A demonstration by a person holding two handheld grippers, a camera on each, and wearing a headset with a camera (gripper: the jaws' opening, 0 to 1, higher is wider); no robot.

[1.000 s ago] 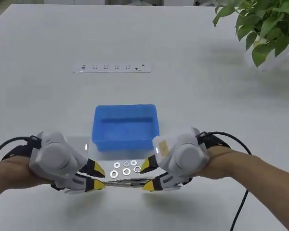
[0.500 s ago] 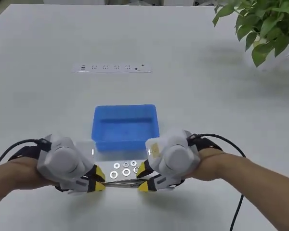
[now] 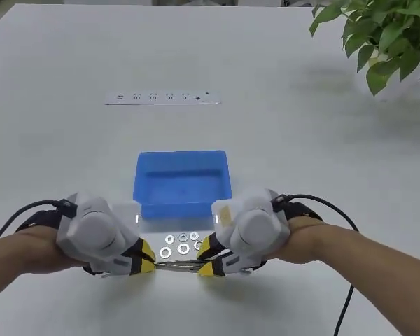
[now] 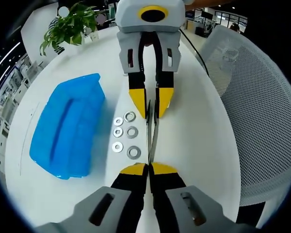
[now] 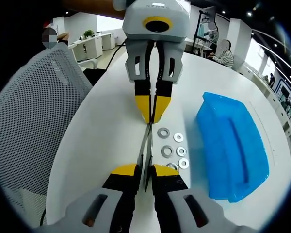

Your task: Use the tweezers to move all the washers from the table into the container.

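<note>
Thin metal tweezers lie near the table's front edge, spanning the gap between my two grippers. My left gripper is shut on one end of them. My right gripper faces it, its jaws close against the tweezers' other end. Several silver washers lie flat on the table just behind the tweezers, between them and the blue container. In the right gripper view the washers lie right of the tweezers, with the container beyond. The container's inside looks bare.
A white power strip lies across the table behind the container. A potted plant stands at the far right corner. A grey mesh chair sits off the table's near edge. Black cables trail from both grippers.
Both grippers have moved inward toward each other along the tweezers, the right one more. The washers and the container have not moved.
</note>
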